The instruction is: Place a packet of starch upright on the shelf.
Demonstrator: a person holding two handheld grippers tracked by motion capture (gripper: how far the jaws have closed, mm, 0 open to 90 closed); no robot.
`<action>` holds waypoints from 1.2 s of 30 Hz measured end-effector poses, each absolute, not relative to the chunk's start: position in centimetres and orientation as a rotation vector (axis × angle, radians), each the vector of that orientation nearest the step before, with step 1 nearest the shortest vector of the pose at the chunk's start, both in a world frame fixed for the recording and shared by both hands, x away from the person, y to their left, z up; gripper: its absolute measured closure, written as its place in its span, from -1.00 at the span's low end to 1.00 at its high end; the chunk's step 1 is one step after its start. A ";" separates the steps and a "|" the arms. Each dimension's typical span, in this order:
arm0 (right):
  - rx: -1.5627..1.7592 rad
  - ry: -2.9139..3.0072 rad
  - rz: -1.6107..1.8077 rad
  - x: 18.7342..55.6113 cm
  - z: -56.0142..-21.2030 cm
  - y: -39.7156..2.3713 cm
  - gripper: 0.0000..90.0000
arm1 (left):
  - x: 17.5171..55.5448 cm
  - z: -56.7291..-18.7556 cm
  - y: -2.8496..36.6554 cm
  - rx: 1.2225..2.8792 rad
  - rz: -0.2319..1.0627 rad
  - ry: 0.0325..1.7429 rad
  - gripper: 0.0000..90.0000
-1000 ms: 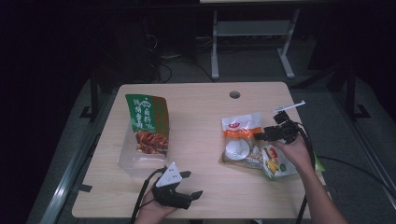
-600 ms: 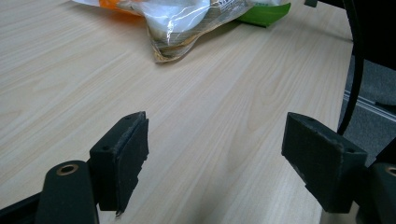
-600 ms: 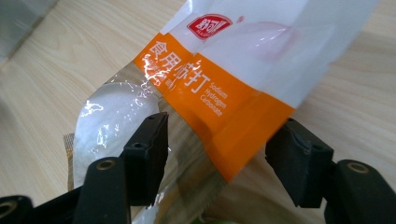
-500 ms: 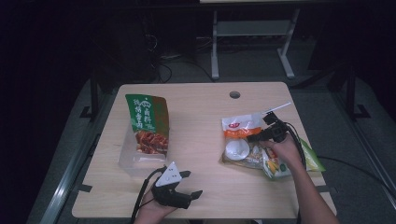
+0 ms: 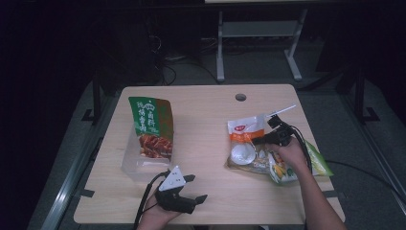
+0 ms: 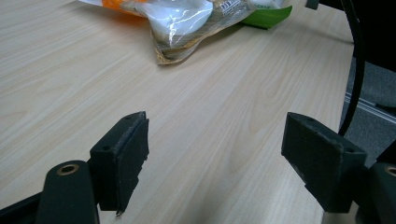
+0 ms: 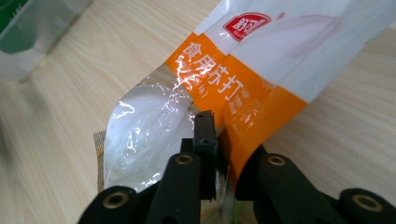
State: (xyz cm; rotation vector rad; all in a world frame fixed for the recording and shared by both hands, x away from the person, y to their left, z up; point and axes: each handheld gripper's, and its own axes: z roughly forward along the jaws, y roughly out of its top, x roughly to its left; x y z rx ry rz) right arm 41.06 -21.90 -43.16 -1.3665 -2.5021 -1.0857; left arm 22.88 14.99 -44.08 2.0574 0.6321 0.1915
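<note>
An orange-and-white packet (image 5: pixel 245 127) (image 7: pixel 243 88) lies on a small pile at the table's right, over a clear bag with white contents (image 5: pixel 242 154) (image 7: pixel 144 126) (image 6: pixel 182 21). My right gripper (image 5: pixel 256 140) (image 7: pixel 219 135) reaches in from the right. Its jaws have just been closing and now pinch the orange packet's film at its lower edge, lifting that edge a little. At the front edge of the table my left gripper (image 5: pixel 197 188) (image 6: pixel 215 154) rests open over bare wood, nothing between its pads.
A green snack bag (image 5: pixel 151 122) stands in a clear plastic tub (image 5: pixel 131 165) at the left. A green packet (image 5: pixel 318 163) lies under my right hand, near the right edge. The wooden table (image 5: pixel 206 110) has a cable hole (image 5: pixel 240 97) at the back.
My right gripper has moved left and down onto the pile and its jaws have closed on the orange packet. The left gripper has stayed where it was.
</note>
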 end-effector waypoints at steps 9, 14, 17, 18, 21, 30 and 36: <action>-1.336 -2.501 -1.131 40.4 -42.3 -22.2 0.98 | 22.9 -44.0 15.1 2.054 0.188 0.633 -0.49; -1.316 -2.523 -1.153 40.0 -41.7 -21.9 0.98 | 22.9 -44.0 15.1 2.052 0.187 0.634 -0.48; -1.299 -2.533 -1.180 39.6 -41.2 -21.8 0.99 | 23.0 -44.0 15.0 2.049 0.178 0.636 -0.48; -1.287 -2.542 -1.189 39.5 -41.0 -21.8 0.99 | 23.0 -44.0 15.0 2.050 0.169 0.634 -0.48; -1.264 -2.563 -1.211 38.9 -40.4 -21.5 0.99 | 22.8 -43.8 14.8 2.034 0.158 0.632 -0.48; -1.170 -2.583 -1.328 37.4 -38.8 -20.7 0.99 | 23.0 -43.8 13.9 2.044 0.139 0.620 -0.47; -1.104 -2.614 -1.369 36.1 -37.7 -19.8 0.99 | 23.8 -43.3 13.3 2.051 0.142 0.609 -0.45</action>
